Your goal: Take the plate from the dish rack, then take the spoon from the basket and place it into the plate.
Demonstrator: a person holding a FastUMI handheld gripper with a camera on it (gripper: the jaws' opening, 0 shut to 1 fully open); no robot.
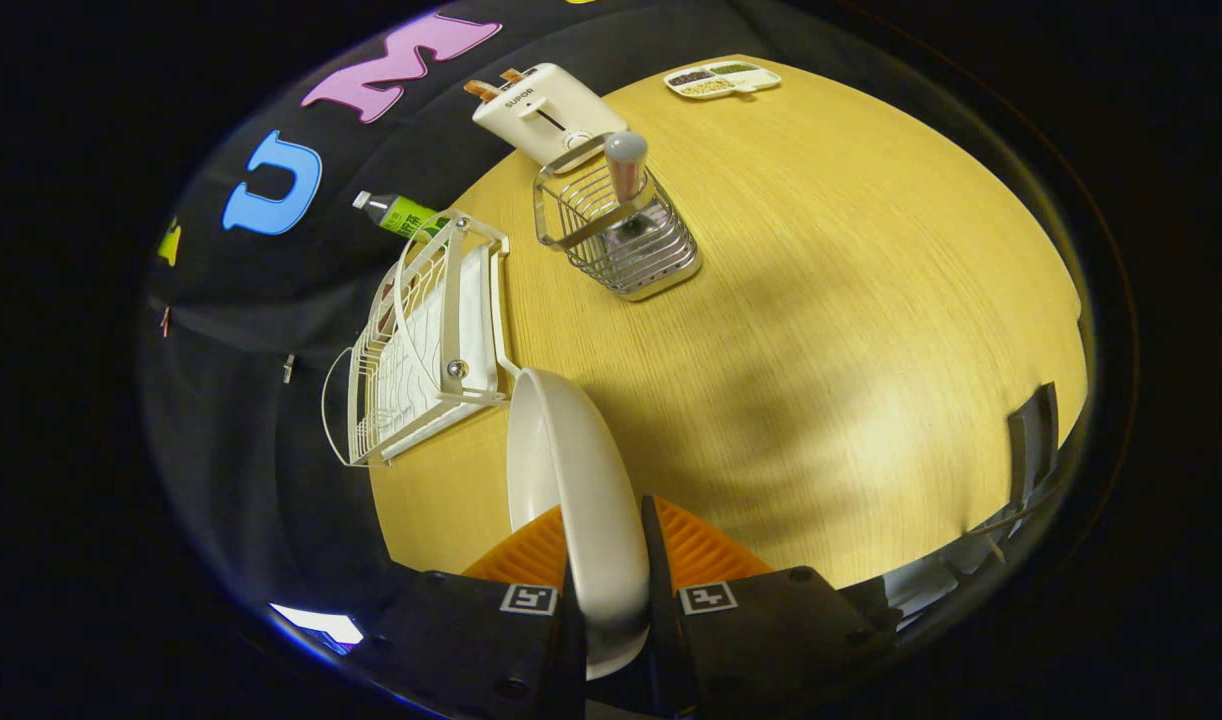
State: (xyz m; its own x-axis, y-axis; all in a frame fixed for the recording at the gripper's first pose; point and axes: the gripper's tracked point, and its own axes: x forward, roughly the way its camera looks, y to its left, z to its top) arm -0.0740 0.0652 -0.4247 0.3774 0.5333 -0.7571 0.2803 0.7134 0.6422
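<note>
A white plate stands on edge between my fingers, and my gripper is shut on its rim. It hangs above the wooden table, just in front of the white wire dish rack, which holds no dishes. Beyond the fingers stands a metal wire basket with the spoon upright in it, its rounded end sticking up above the rim.
A white toaster with bread in its slots stands behind the basket. A green bottle lies past the rack's far end. A divided white tray of food sits at the table's far side. A dark object is at the table's right edge.
</note>
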